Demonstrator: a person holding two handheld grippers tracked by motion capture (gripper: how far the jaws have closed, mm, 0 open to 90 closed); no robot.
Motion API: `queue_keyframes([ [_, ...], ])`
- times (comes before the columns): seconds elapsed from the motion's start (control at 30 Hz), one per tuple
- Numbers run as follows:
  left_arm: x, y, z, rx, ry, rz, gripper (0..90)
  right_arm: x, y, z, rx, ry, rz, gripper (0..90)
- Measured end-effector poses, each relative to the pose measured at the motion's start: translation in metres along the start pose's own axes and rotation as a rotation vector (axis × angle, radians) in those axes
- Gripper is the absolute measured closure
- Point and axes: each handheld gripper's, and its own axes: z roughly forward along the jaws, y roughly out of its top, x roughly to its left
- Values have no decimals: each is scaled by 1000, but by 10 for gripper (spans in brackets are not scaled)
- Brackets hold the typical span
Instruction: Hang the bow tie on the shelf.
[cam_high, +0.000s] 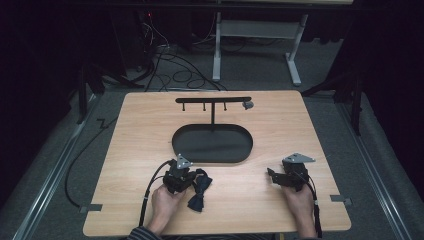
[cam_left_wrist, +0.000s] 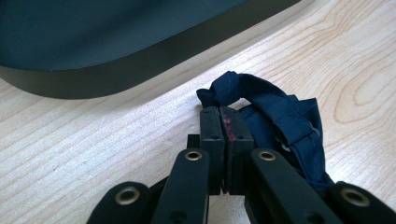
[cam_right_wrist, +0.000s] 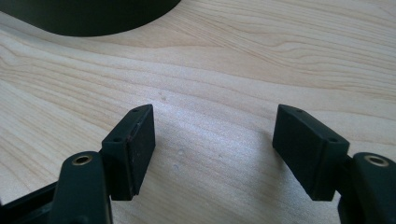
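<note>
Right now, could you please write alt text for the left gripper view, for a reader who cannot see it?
The left claw, its jaws shut, pinches the edge of a dark blue bow tie lying on a light wooden table. The rim of a black oval tray crosses the top.

Right gripper (cam_right_wrist: 215, 149) fingers spread above bare table (cam_right_wrist: 243, 60).
</note>
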Motion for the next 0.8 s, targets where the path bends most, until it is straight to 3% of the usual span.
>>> queue_keyframes([
  [0.17,-1,1,-4,-19,5,15,891,0,0,0,0,0,2,312],
  [0.53,-1,9,-30,-99,-4,37,894,0,0,0,1,0,1,311],
  [0.8,0,18,-52,-140,-42,45,895,0,0,0,0,0,2,312],
])
